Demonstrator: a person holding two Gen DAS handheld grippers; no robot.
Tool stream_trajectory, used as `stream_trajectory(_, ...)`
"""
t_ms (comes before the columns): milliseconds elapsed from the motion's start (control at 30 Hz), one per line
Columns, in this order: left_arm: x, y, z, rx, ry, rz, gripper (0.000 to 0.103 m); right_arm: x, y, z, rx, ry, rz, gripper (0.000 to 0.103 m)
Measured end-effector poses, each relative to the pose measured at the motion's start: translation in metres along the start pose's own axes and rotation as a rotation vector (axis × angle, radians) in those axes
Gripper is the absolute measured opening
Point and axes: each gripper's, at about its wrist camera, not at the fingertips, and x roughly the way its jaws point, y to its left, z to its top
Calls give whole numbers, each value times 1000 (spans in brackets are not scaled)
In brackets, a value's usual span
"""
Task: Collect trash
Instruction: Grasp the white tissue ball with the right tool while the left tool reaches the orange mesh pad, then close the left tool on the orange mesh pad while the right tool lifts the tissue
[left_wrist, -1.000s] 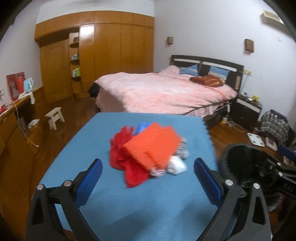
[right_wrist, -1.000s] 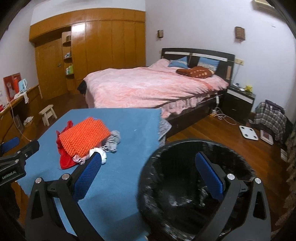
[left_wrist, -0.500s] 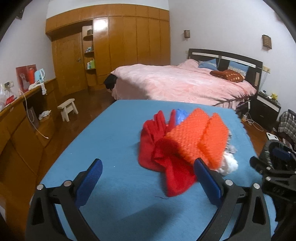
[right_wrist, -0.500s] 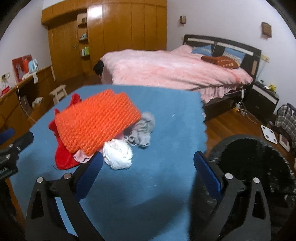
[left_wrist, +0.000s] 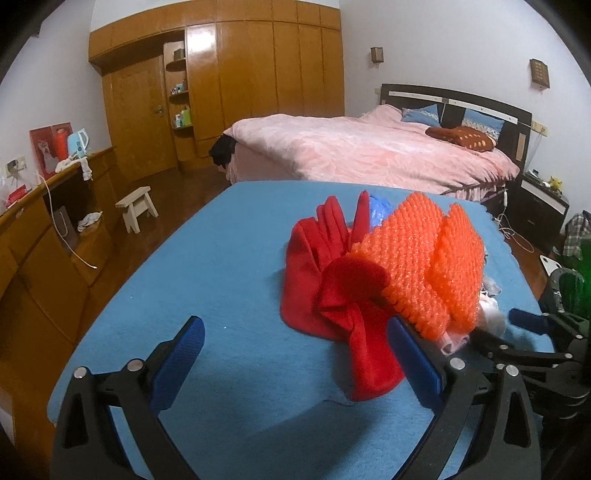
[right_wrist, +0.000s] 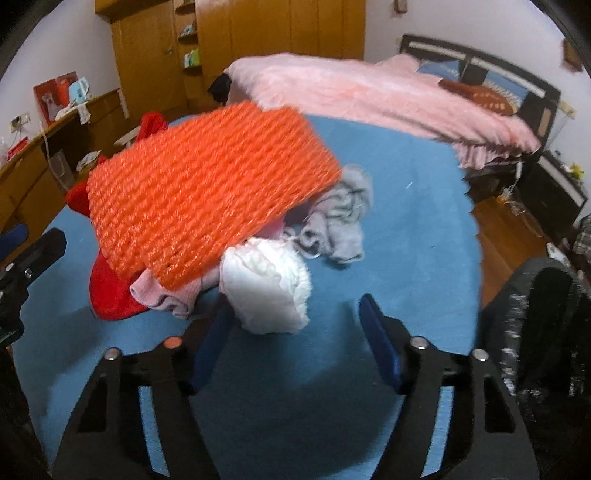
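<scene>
On the blue table (left_wrist: 221, 258) the left gripper (left_wrist: 295, 363) hangs with its fingers spread wide and nothing pinched between them — bare blue cloth fills the gap. At about one o'clock from it lies the red glove (left_wrist: 325, 266), its cuff reaching down toward the right-hand finger. Over the glove, further toward two o'clock, sits the orange bubble wrap (left_wrist: 417, 258), folded and heaped.

In the right wrist view the same orange bubble wrap (right_wrist: 207, 192) covers the pile at eleven o'clock from the right gripper (right_wrist: 299, 339). The white crumpled wad (right_wrist: 266, 284) lies at twelve o'clock, just beyond the fingertips, beside the left finger — whether it touches I cannot tell. The jaws are closing, not yet gripping anything. A grey rag (right_wrist: 340, 218) lies past the wad at one o'clock. At three o'clock, off the table edge, stands the black bin (right_wrist: 546, 332).
</scene>
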Motion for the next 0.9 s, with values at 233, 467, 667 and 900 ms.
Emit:
stream_trajectory(233,1,-3,4,-17,11,-42,97,-9,6,-2,-12,1,75,31)
stream_trajectory(467,-11,-29,9,32,-22,-77,97,-31,-14,-10,21,-10,21,31)
stream_trajectory(667,-11,-60,19,77,-37,-143,85,-46,-40,-13,62,-42,-31,31)
stream_trajectory(900,2,-93,27,134,-60,-175,72,-50,-59,-10,91,-62,-43,31)
